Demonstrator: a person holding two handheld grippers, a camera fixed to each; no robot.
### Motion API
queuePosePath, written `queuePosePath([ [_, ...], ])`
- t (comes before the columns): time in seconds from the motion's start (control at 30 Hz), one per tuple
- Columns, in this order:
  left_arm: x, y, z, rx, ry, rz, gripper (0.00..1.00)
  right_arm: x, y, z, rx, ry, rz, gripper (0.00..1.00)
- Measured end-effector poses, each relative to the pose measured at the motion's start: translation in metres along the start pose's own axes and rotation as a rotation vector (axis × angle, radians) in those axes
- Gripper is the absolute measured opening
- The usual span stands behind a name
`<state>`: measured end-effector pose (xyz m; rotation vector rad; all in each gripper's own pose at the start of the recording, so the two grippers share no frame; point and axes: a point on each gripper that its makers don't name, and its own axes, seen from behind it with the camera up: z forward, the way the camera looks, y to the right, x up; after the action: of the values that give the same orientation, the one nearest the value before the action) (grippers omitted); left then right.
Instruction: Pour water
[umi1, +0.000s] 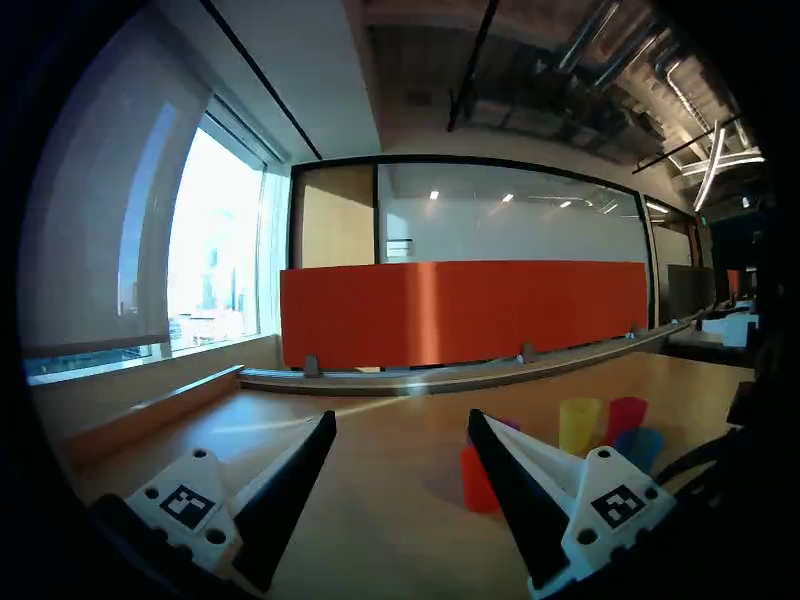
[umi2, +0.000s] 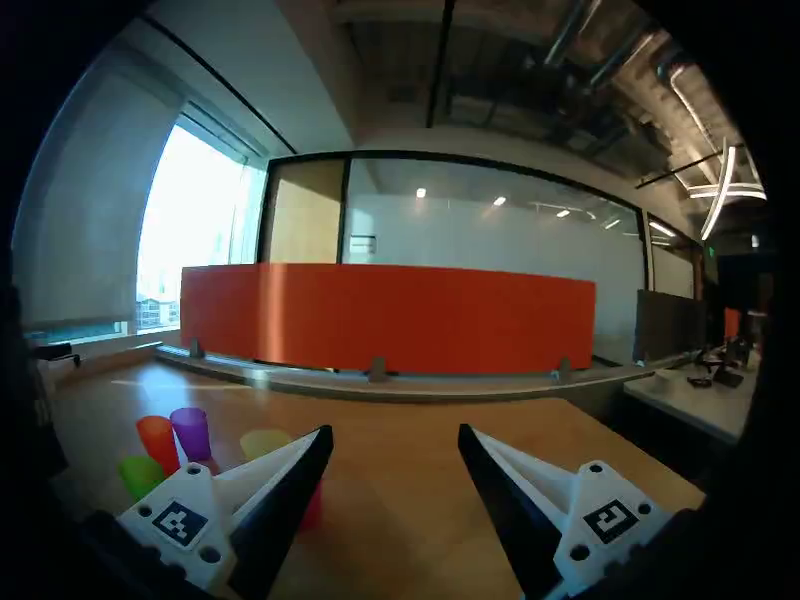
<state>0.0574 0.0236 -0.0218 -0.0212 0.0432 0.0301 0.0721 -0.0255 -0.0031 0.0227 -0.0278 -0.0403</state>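
Several coloured plastic cups stand on a wooden table (umi1: 400, 480). In the left gripper view an orange cup (umi1: 477, 482) sits just behind my right finger, with a yellow cup (umi1: 579, 424), a red cup (umi1: 626, 415) and a blue cup (umi1: 640, 448) further right. My left gripper (umi1: 400, 432) is open and holds nothing. In the right gripper view an orange cup (umi2: 157, 441), a purple cup (umi2: 191, 432), a green cup (umi2: 141, 474) and a yellow cup (umi2: 262, 441) stand at lower left. My right gripper (umi2: 395, 445) is open and empty above the table (umi2: 400, 500).
An orange divider panel (umi1: 460, 310) runs along the table's far edge, with a glass-walled room behind it. Bright windows (umi1: 210, 250) lie to the left. A second desk (umi2: 700, 390) with small items stands to the right.
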Motion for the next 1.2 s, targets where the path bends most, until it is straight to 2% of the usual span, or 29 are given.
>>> queuePosePath([
  [0.2,-0.012,-0.007,0.004,0.018,0.001,-0.003,0.98,0.000,0.008,-0.003,-0.021,-0.008,0.016,0.97],
  [0.37,-0.018,-0.012,0.008,0.022,0.008,-0.020,0.98,-0.002,0.008,-0.004,-0.026,-0.017,0.009,0.97],
  [0.67,-0.033,-0.020,0.013,0.033,-0.005,-0.014,0.98,-0.004,0.006,-0.002,-0.036,-0.028,-0.015,0.97],
  [1.07,-0.050,-0.020,0.018,0.023,-0.017,-0.028,0.98,-0.003,0.003,-0.002,-0.034,-0.034,-0.035,0.97],
  [1.2,-0.052,-0.020,0.019,0.023,-0.023,-0.018,0.98,-0.002,0.003,-0.001,-0.035,-0.035,-0.035,0.97],
])
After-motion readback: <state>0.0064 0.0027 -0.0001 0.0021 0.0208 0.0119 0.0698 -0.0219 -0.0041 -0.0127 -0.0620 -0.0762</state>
